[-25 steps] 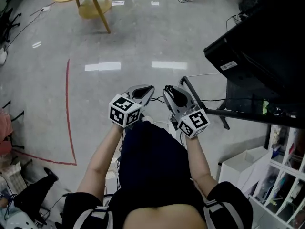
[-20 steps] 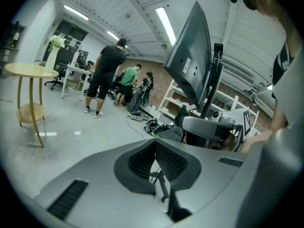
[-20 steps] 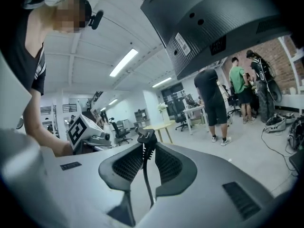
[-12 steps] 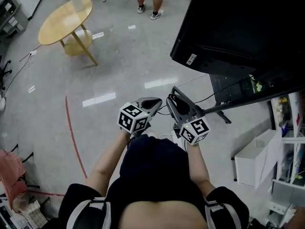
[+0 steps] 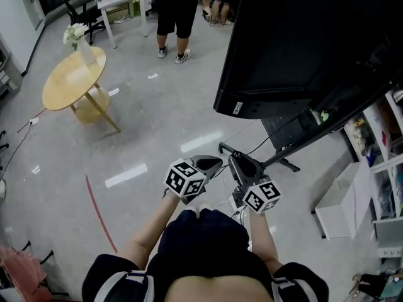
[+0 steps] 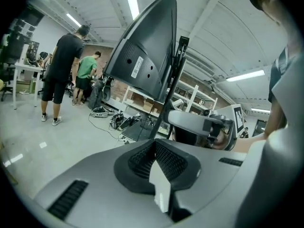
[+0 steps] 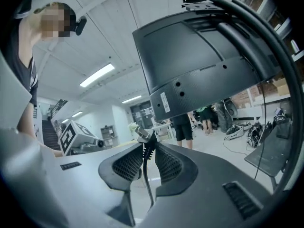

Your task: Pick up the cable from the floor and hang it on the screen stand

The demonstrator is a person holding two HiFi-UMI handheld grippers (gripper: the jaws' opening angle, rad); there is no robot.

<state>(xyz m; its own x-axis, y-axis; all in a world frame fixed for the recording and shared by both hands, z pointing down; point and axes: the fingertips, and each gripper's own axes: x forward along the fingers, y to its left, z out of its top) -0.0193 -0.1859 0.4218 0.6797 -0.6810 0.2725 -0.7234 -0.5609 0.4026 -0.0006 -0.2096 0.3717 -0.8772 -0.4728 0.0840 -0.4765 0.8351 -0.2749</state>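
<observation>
A thin black cable (image 7: 148,177) runs up between the jaws of my right gripper (image 7: 146,148), and its connector end (image 7: 144,136) sticks out past the tips. That gripper (image 5: 236,163) is shut on the cable. Close to its left is my left gripper (image 5: 213,163), whose pads (image 6: 164,156) meet with nothing seen between them. Both are held in front of my body, below the black screen (image 5: 302,36). The screen stand (image 5: 330,124) slants down to its base legs (image 5: 286,162) just right of the grippers. The screen's back (image 7: 204,56) looms above the right gripper.
A round wooden table (image 5: 72,80) with a vase of flowers (image 5: 77,35) stands far left. People (image 5: 176,8) stand at the back. A white box (image 5: 340,200) and shelves (image 5: 390,162) are at the right. A red floor line (image 5: 101,212) runs left of me. Loose cables (image 6: 107,118) lie by the stand.
The head view has swung up toward the screen, which now fills the upper right. Both grippers stay side by side and sit lower in the frame, nearer the stand's base.
</observation>
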